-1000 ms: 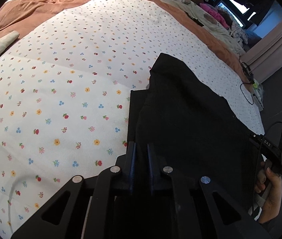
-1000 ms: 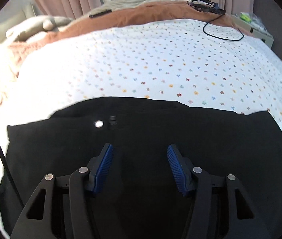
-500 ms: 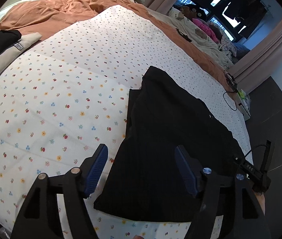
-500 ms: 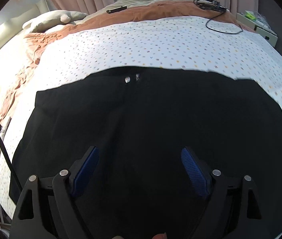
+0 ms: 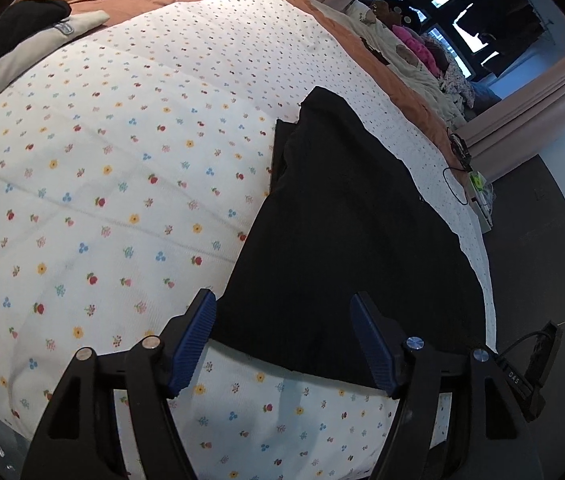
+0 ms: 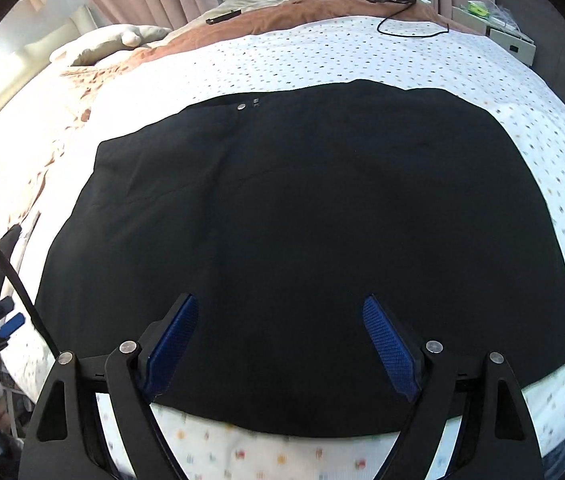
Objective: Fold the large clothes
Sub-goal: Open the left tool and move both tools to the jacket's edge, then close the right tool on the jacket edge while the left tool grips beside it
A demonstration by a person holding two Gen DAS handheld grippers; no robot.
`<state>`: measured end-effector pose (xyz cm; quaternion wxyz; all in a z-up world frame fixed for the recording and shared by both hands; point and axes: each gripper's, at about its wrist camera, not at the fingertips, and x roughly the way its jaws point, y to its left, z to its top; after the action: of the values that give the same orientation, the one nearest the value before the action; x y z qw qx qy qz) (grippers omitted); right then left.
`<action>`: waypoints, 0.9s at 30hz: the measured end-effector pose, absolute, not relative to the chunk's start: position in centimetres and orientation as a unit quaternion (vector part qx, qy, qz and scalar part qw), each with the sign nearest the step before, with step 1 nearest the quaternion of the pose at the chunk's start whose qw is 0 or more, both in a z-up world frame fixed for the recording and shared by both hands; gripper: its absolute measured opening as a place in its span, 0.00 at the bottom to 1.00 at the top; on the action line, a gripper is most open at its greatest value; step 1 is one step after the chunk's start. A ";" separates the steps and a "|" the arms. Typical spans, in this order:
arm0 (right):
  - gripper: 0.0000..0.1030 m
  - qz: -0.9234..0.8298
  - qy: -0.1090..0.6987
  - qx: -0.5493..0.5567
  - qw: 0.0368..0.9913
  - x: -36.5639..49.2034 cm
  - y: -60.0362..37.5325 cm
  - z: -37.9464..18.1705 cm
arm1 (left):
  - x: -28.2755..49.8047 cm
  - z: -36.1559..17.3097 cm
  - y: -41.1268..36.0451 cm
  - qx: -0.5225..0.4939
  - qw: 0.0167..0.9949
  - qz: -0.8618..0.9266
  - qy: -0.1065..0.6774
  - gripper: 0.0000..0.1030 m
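Black garment point(image 6: 302, 240) flat, floral sheet point(image 5: 102, 200) around.

Black garment point(image 6: 306, 240) near edge blurred; folds indiscernible.

trousers point(image 6: 306, 240) lay flat on flowered sheet point(image 5: 102, 200), near bed's front edge, waist snap point(image 6: 241, 107) toward far side. quilt point(image 6: 266, 20) lay behind sheet, pillow point(image 6: 114, 42) at far left, cable point(image 6: 410, 28) at far right. folded clothes point(image 5: 22, 40) sat left of sheet.
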<state>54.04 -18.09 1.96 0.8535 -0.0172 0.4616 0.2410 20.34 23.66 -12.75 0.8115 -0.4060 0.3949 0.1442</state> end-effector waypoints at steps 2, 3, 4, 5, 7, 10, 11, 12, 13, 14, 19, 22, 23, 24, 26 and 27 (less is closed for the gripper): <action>0.81 0.251 0.458 -0.022 0.852 52.5 -18.4 2.2 | 19.8 -13.4 23.7 -0.417 0.807 0.143 0.392 0.68; 0.81 0.252 0.460 -0.025 0.851 51.8 -18.5 2.1 | 19.5 -13.7 23.7 -0.422 0.805 0.143 0.392 0.68; 0.81 0.251 0.465 -0.026 0.849 51.6 -18.7 2.0 | 19.2 -14.1 23.7 -0.426 0.802 0.142 0.394 0.68; 0.81 0.251 0.468 -0.026 0.847 51.3 -19.0 1.8 | 19.1 -14.4 23.7 -0.428 0.800 0.143 0.396 0.68; 0.81 0.252 0.472 -0.035 0.844 50.6 -18.6 1.4 | 18.8 -15.0 23.7 -0.433 0.796 0.143 0.398 0.68; 0.81 0.247 0.476 -0.054 0.842 49.9 -17.9 0.4 | 18.6 -15.8 23.5 -0.442 0.792 0.135 0.399 0.68; 0.81 0.247 0.475 -0.059 0.843 49.9 -17.6 0.5 | 18.6 -16.0 23.4 -0.444 0.791 0.132 0.400 0.68; 0.81 0.242 0.476 -0.068 0.843 49.9 -17.2 0.2 | 18.6 -16.2 23.3 -0.447 0.789 0.129 0.401 0.68; 0.81 0.238 0.477 -0.074 0.843 50.2 -17.2 0.1 | 18.7 -16.5 23.3 -0.450 0.788 0.124 0.402 0.68; 0.81 0.235 0.478 -0.078 0.843 50.3 -16.9 0.0 | 18.9 -16.7 23.2 -0.450 0.787 0.121 0.405 0.68; 0.81 0.230 0.478 -0.074 0.844 51.9 -16.0 -0.6 | 19.9 -17.6 23.4 -0.461 0.782 0.105 0.405 0.68; 0.80 0.231 0.471 -0.064 0.849 52.0 -15.8 -0.3 | 20.4 -17.8 23.6 -0.467 0.783 0.099 0.399 0.68; 0.79 0.231 0.469 -0.061 0.850 52.1 -15.7 -0.2 | 20.6 -17.8 23.7 -0.468 0.782 0.098 0.399 0.68; 0.78 0.232 0.469 -0.059 0.850 52.2 -15.7 -0.2 | 20.9 -17.9 23.9 -0.471 0.782 0.095 0.397 0.68; 0.78 0.232 0.469 -0.057 0.850 52.2 -15.5 -0.2 | 21.3 -18.1 24.1 -0.481 0.780 0.089 0.391 0.68; 0.77 0.235 0.467 -0.056 0.851 52.1 -15.5 -0.2 | 21.5 -18.3 24.2 -0.485 0.779 0.087 0.388 0.68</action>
<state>52.13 -15.45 -0.18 0.8505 -0.0561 0.4672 0.2350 21.52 24.25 -18.26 0.7791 -0.4848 0.3878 0.0870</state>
